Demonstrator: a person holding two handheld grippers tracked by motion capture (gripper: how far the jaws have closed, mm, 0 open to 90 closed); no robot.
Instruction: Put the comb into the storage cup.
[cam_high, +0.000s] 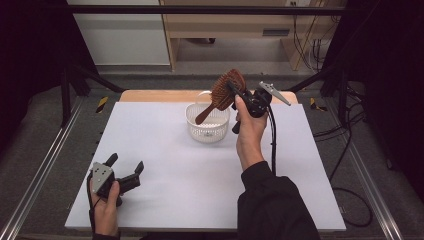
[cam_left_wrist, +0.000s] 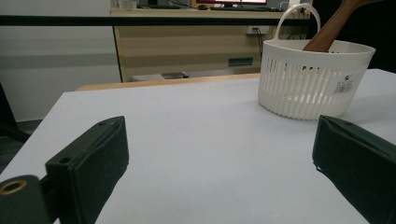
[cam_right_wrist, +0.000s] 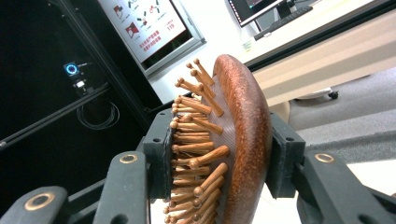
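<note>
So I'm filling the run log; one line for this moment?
right gripper shut on hairbrush | handle in basket | left gripper open, on table

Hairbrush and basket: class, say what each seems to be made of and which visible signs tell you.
Hairbrush: seemingly wood, reddish-brown with a polished sheen on its domed back; round-tipped pins in a matching brown. Basket: probably moulded plastic, matt white, with even vertical slots and a thin hoop handle.

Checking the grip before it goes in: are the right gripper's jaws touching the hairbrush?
Touching. The right gripper view shows the right gripper clamping the hairbrush head.
</note>
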